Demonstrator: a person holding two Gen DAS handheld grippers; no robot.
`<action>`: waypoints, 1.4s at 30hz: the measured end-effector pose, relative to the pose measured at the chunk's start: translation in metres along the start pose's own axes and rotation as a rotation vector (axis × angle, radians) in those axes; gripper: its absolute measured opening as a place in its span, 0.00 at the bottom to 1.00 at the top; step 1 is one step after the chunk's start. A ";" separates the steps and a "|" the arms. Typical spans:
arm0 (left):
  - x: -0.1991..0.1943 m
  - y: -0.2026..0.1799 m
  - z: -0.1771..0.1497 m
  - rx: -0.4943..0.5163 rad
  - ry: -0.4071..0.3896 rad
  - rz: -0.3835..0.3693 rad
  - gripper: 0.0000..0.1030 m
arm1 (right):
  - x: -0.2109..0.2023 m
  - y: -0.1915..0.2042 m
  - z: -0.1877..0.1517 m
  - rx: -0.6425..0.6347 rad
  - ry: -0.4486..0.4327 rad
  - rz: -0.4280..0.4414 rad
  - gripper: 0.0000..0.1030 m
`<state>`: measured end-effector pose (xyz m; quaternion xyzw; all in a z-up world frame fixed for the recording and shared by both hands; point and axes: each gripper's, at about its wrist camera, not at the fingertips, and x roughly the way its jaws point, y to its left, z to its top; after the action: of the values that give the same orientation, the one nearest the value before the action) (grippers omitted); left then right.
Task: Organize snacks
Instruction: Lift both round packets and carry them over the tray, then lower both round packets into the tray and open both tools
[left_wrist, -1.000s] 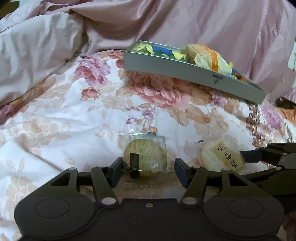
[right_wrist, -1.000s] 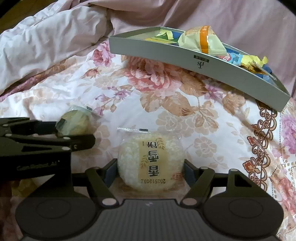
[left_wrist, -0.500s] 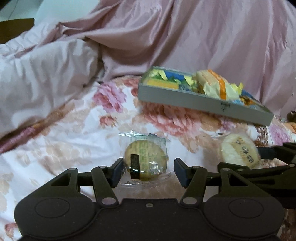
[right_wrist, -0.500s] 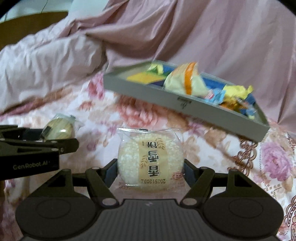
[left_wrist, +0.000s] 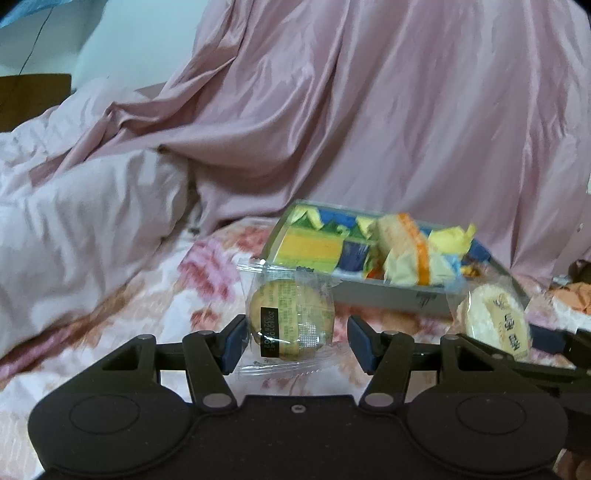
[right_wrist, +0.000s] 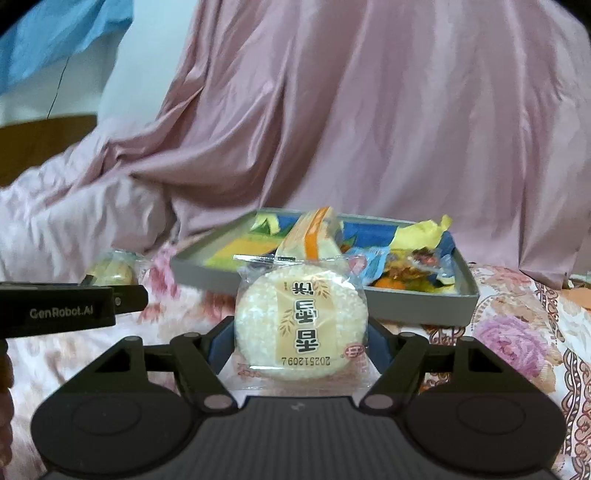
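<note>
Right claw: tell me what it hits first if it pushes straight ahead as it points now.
The right claw, shut on the rice cracker packet, points at the grey tray. Its near wall would likely be met first, packet leading; depth is unclear, so it might just clear the rim and meet the snacks inside.

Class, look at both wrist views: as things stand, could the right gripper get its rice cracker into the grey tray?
Probably yes. The right gripper holds the rice cracker raised, the grey tray lies straight ahead, nothing stands between, though snacks already crowd it.
</note>
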<state>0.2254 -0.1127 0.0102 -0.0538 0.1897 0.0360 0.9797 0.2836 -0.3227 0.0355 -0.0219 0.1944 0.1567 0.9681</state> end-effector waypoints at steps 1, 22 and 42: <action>0.001 -0.002 0.003 0.002 -0.005 -0.005 0.59 | 0.000 -0.003 0.002 0.015 -0.011 -0.001 0.74; 0.032 -0.049 0.039 -0.035 -0.115 -0.094 0.59 | -0.008 -0.041 0.024 0.115 -0.216 -0.132 0.74; 0.132 -0.045 0.094 0.009 -0.061 -0.049 0.59 | 0.083 -0.066 0.056 0.039 -0.389 -0.217 0.74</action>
<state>0.3866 -0.1396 0.0516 -0.0531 0.1585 0.0127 0.9859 0.3973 -0.3550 0.0538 0.0065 0.0035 0.0489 0.9988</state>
